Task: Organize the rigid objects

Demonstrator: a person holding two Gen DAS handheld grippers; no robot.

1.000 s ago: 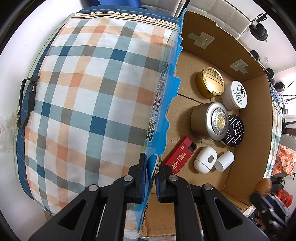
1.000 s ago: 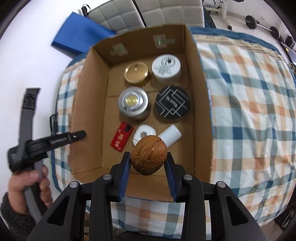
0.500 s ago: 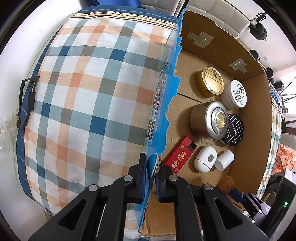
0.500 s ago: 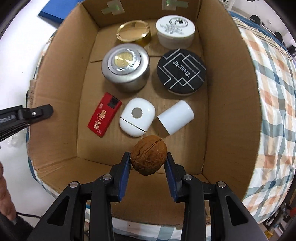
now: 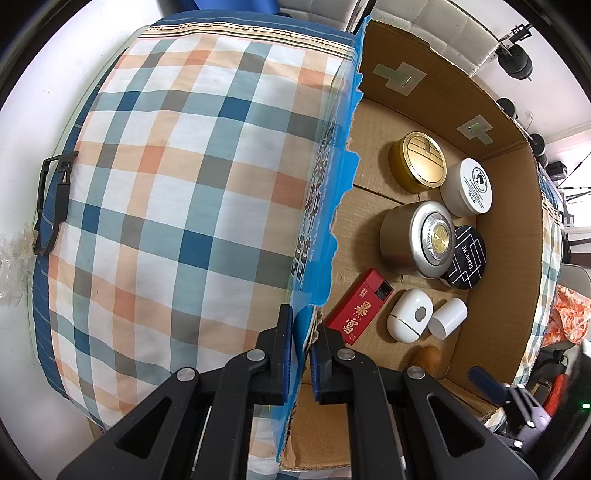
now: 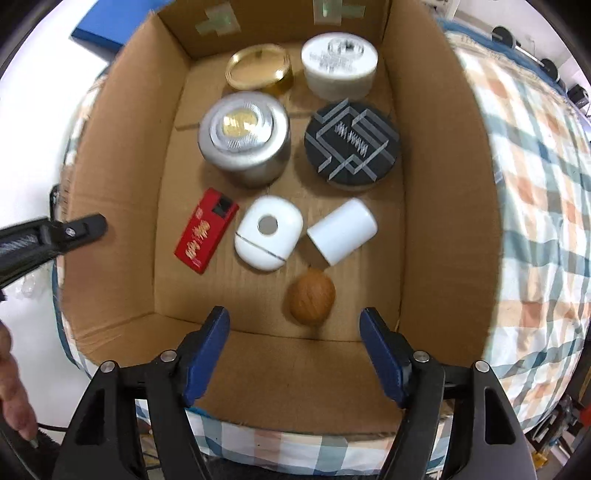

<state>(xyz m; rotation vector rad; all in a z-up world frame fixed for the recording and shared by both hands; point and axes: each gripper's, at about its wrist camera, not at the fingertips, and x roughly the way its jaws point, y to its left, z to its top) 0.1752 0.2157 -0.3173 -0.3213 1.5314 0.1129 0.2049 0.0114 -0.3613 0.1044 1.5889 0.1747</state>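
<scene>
A brown walnut [image 6: 312, 301] lies on the floor of the cardboard box [image 6: 443, 184], near its front wall. My right gripper [image 6: 295, 325] hovers over it with its jaws opening, and the pads are clear of the nut on both sides. Behind the walnut lie a white cylinder [image 6: 341, 230], a white case [image 6: 269, 232] and a red pack [image 6: 207, 234]. Further back stand silver [image 6: 243, 136], black [image 6: 352, 142], gold [image 6: 258, 70] and white [image 6: 340, 62] round tins. My left gripper [image 5: 301, 321] is shut on the box's blue-printed side wall [image 5: 332, 206]. The left wrist view also shows the walnut [image 5: 424, 358].
The box sits on a checked blue, orange and white cloth [image 5: 184, 203]. A person's hand [image 6: 14, 398] shows at the lower left of the right wrist view. A blue mat [image 6: 107, 26] lies beyond the box. Black weights [image 5: 517, 62] stand at the far right.
My right gripper came down into the box and spread its jaws. The walnut left the pads and now rests on the box floor. The left gripper has not moved.
</scene>
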